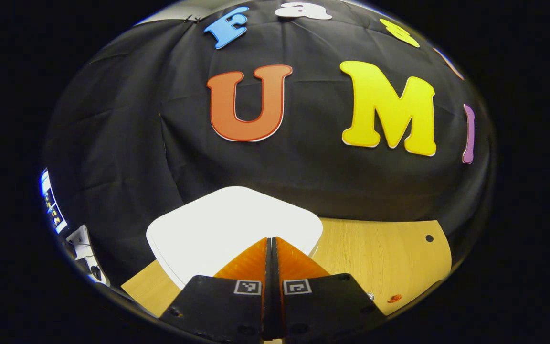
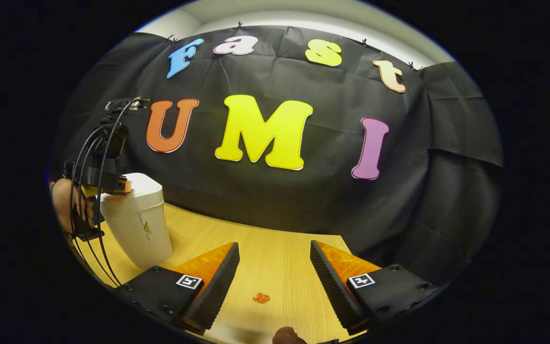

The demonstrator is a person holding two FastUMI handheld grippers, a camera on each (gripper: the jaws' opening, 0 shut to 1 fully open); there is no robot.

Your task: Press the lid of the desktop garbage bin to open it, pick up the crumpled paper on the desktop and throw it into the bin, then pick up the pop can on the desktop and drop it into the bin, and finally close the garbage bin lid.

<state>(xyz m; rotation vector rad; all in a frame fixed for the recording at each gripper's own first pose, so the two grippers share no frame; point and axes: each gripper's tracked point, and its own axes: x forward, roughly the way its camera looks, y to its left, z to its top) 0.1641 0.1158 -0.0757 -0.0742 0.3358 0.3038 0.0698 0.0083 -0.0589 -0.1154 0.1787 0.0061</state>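
The white desktop bin (image 2: 136, 224) stands on the wooden table (image 2: 275, 239) at the left of the right gripper view, its lid down. In the left gripper view the flat white lid (image 1: 217, 224) lies just ahead of my left gripper (image 1: 271, 239), which is shut with its tips over the lid's near edge; touching or just above, I cannot tell. The right gripper view shows that left gripper (image 2: 123, 185), held by a hand (image 2: 62, 203), at the bin's top. My right gripper (image 2: 275, 260) is open above bare table, nothing between its fingers.
A small orange scrap (image 2: 261, 297) lies on the table between my right fingers, and shows as the scrap (image 1: 394, 298) in the left gripper view. A brownish rounded thing (image 2: 287, 337) peeks in at the bottom edge. The black cloth wall backs the table.
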